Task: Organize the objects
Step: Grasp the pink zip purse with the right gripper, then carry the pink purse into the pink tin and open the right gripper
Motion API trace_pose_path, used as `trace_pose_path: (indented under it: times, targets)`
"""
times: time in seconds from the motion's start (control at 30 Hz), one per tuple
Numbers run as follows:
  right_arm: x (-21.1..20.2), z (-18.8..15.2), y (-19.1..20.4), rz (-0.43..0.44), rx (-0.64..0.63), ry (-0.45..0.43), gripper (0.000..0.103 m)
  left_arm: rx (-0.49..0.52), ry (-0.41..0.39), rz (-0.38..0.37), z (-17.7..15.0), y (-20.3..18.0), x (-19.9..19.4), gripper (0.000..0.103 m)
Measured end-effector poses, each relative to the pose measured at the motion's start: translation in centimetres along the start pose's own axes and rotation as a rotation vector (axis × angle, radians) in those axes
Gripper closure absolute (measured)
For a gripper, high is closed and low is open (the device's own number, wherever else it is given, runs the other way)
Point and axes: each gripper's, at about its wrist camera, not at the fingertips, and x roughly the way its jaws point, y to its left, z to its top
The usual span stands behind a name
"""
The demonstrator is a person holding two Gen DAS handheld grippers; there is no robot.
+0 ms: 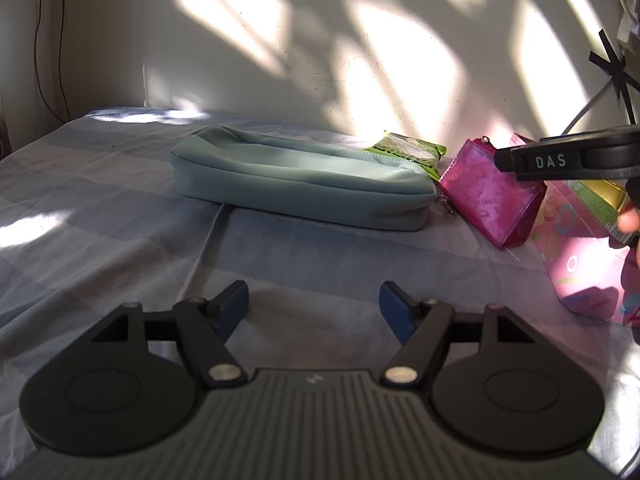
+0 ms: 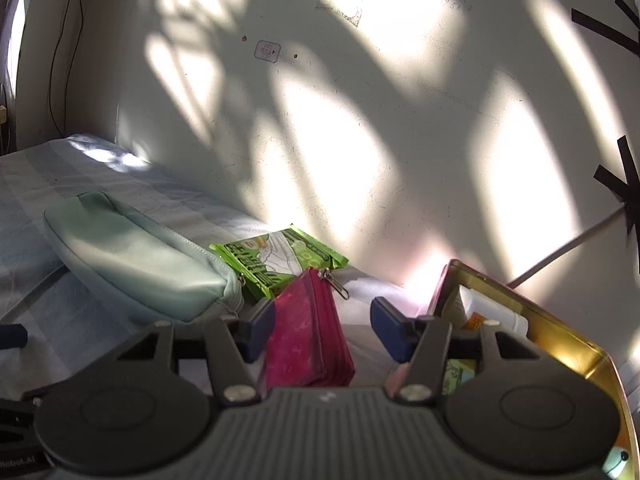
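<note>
Glossy magenta pouch [image 2: 308,336] — zipper pull at top, perhaps patterned.

A bed [image 1: 120,208] with a pale blue checked sheet fills the lower frame, against a sunlit wall. At centre lies a long mint-green pouch [image 1: 296,180]. Just right of it, touching, a green packet [image 1: 412,150] and a pink zip purse [image 1: 492,196]. At the right edge stands a pink open tin [image 2: 560,340].
</note>
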Motion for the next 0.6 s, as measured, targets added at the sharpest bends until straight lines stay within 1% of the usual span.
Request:
trace_pose_path:
  times: [0.07, 0.1, 0.17, 0.2, 0.3, 0.37, 0.47, 0.5, 0.6]
  targets:
    - [1.9, 0.3, -0.4, 0.017, 0.018, 0.072, 0.069, -0.004, 0.0, -0.001, 0.0, 0.1, 0.1, 0.028]
    - [2.6, 0.1, -0.6, 0.041, 0.029, 0.102, 0.076, -0.007, 0.0, -0.002, 0.1, 0.1, 0.1, 0.026]
    - [2.4, -0.1, -0.6, 0.054, 0.03, 0.097, 0.08, -0.026, -0.003, -0.004, 0.1, 0.4, 0.1, 0.025]
    - [1.7, -0.3, -0.4, 0.074, 0.034, 0.085, 0.083, -0.04, -0.006, -0.005, 0.1, 0.6, 0.0, 0.025]
    - [-1.0, -1.1, 0.2, 0.132, 0.027, 0.05, 0.085, -0.09, -0.025, -0.018, 0.3, 1.4, -0.1, 0.025]
    - [-3.1, -2.2, 0.3, 0.179, 0.03, 0.033, 0.085, -0.116, -0.045, -0.039, 0.4, 1.7, -0.4, 0.025]
    - [-7.4, -4.6, -0.3, 0.287, 0.023, 0.024, 0.085, -0.119, -0.081, -0.1, 0.4, 1.7, -1.1, 0.026]
    - [-8.7, -5.6, -0.5, 0.309, 0.014, 0.025, 0.085, -0.109, -0.095, -0.125, 0.3, 1.5, -1.4, 0.026]
    - [-12.2, -8.8, -1.0, 0.326, -0.039, 0.021, 0.083, -0.064, -0.124, -0.232, 0.0, 0.6, -2.4, 0.026]
